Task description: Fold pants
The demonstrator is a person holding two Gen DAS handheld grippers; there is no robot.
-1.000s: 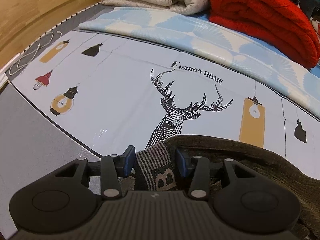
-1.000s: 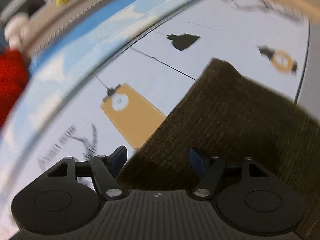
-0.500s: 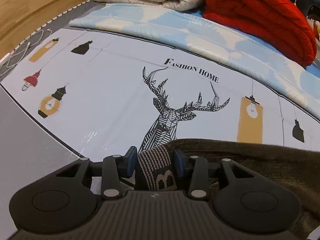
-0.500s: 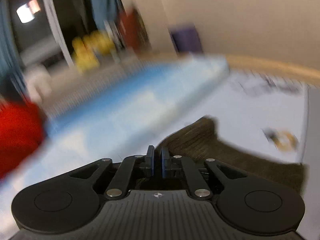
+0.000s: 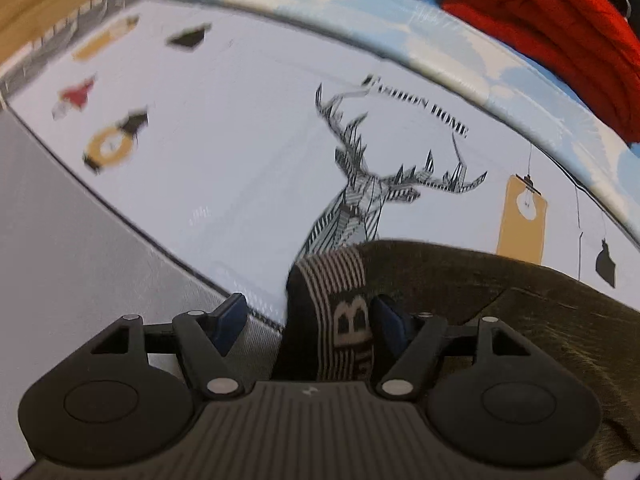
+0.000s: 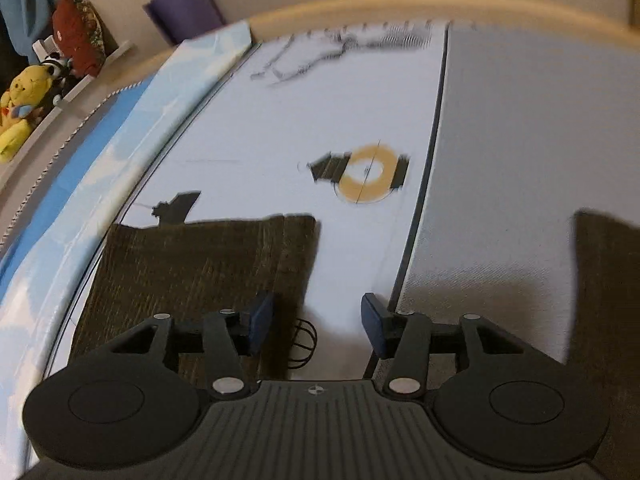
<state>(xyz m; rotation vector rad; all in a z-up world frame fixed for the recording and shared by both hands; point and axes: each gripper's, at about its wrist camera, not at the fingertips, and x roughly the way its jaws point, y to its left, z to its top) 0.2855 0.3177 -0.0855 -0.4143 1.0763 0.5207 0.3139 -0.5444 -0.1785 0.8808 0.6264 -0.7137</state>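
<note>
- Left wrist view: my left gripper points steeply down at the near edge of the printed mat. Its jaws have just been opening and now stand wide. The striped waistband of the pants rises between them; the right pad lies close against it, the left pad is clear of it, so I judge the band released and not clamped.
- Left wrist view: the pants, dark olive, lie on the mat to the right of the gripper, covering the base of the deer print. A diagonal edge in the cloth suggests one layer over another, so I judge at least one fold made.
- Left wrist view: the lower right part of the pants is cut off by the frame and by the gripper body. A red blanket lies at the top right, well apart.
- Right wrist view: my right gripper has also just been opening and stands wide, with only bare mat between the pads. Its left pad sits over the right edge of the pants, which form a flat, roughly rectangular panel.
- Right wrist view: a dark shape at the right edge is blurred; I cannot tell whether it is cloth or shadow. A thin black loop below the left pad is also unclear.
- Remaining work, as I judge it: one more fold to shorten the panel, then squaring its edges.
</note>
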